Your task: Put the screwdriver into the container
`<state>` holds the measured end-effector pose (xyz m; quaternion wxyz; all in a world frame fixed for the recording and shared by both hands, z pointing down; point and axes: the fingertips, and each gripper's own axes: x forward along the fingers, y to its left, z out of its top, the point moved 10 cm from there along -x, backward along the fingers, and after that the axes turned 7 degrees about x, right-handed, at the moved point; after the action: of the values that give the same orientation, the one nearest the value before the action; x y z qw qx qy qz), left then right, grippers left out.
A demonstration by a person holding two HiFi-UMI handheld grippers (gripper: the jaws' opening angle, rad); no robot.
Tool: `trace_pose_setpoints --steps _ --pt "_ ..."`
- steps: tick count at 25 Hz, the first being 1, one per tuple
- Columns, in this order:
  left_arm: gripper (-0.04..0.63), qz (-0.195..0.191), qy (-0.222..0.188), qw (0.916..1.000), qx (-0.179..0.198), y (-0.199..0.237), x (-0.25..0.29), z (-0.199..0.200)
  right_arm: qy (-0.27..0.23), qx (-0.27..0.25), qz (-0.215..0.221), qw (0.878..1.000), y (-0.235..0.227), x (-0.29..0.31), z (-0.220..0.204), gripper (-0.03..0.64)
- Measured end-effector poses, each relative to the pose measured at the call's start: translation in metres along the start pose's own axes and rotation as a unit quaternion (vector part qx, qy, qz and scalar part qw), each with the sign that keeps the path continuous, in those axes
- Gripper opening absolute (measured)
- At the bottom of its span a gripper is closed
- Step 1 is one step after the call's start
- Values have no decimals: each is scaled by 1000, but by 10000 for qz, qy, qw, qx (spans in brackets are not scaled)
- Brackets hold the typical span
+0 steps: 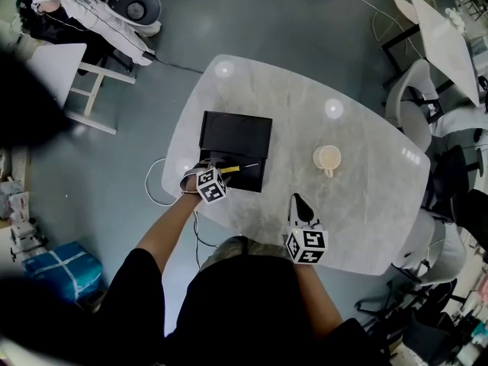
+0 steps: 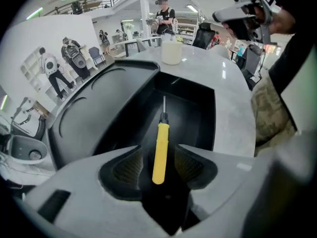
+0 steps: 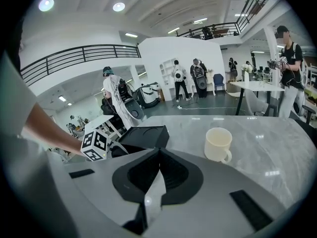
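Note:
The black container [image 1: 235,134] lies open on the marble table, its lid flat at the far side and its tray [image 2: 193,118] at the near side. A screwdriver [image 2: 159,152] with a yellow handle and thin metal shaft rests in the tray [image 1: 252,178], shaft pointing away from me. In the head view the screwdriver [image 1: 231,168] shows just beyond my left gripper [image 1: 218,171]. In its own view the left gripper [image 2: 158,148] is open, the handle lying between the pads with a gap on each side. My right gripper [image 1: 297,199] hovers over the table's near edge, shut and empty [image 3: 158,151].
A cream cup [image 1: 328,159] stands on the table [image 1: 358,219] to the right of the container, and shows again in the right gripper view [image 3: 218,144]. A white cable [image 1: 156,181] loops off the table's left edge. Chairs [image 1: 415,97] stand at the right.

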<state>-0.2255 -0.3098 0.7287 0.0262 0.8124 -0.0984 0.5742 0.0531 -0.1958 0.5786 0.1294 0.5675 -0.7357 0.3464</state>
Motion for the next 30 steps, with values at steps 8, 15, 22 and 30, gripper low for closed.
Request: trace_pose_setpoints --steps 8,15,22,30 --pt "230 585 -721 9902 -1041 -14 -68 -6 -96 -247 359 9990 29 -24 5 8" --pt "167 1458 -2222 9350 -2348 -71 -167 -4 -201 -582 552 9966 60 -68 -8 8" --pt "37 1827 -3758 8596 -2941 -184 -235 5 -514 -827 166 9951 71 -136 -15 8" --pt "17 1908 -4635 8063 -3141 -257 -262 50 -755 -949 14 9926 59 -192 -14 8"
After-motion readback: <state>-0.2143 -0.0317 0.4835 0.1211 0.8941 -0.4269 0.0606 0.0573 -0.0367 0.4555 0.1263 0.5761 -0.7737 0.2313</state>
